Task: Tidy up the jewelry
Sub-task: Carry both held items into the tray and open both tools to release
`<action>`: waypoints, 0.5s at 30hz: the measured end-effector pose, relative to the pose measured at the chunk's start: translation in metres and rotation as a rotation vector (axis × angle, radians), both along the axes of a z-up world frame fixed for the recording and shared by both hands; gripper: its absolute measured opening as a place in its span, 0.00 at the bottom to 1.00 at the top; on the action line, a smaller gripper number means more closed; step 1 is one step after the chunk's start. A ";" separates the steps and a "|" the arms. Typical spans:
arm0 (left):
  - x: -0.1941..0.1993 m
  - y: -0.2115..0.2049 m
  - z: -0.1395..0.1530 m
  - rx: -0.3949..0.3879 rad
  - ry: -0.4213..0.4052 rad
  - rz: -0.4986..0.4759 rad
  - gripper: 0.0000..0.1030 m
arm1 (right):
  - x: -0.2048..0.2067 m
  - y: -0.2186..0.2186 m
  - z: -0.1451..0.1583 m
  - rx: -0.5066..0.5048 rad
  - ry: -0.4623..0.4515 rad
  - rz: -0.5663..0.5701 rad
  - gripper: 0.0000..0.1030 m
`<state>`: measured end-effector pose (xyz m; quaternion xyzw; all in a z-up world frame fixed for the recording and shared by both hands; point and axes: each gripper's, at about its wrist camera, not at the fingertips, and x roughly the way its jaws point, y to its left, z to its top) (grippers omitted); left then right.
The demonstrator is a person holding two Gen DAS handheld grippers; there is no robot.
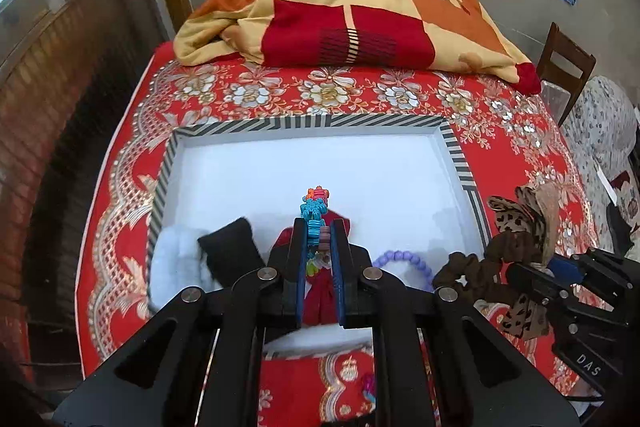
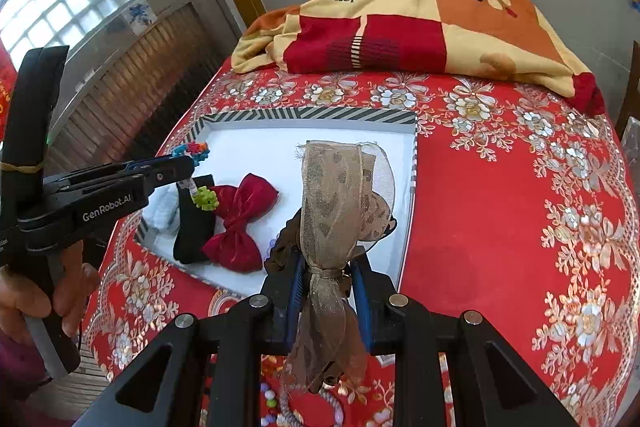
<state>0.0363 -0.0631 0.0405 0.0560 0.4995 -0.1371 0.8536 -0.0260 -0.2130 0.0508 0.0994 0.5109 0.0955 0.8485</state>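
bracelet [image 1: 316, 211] pinched in left gripper [image 1: 319, 227]; only right view shows right gripper [image 2: 326, 259] clamping ribbon scrunchie [image 2: 328, 211].

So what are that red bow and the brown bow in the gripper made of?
The red bow looks like satin or velvety fabric: soft sheen along its gathered folds. The brown bow, clamped in the right hand-held gripper, seems a sheer organza-like ribbon: you can see through it, with a leopard print and a faint glitter.
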 end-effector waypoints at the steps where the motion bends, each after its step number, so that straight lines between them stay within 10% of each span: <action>1: 0.003 -0.002 -0.001 0.000 0.003 -0.002 0.10 | 0.004 -0.001 -0.002 0.001 0.003 -0.002 0.22; 15: 0.065 -0.035 -0.041 -0.053 0.132 -0.017 0.10 | 0.055 -0.005 -0.049 0.007 0.112 -0.002 0.22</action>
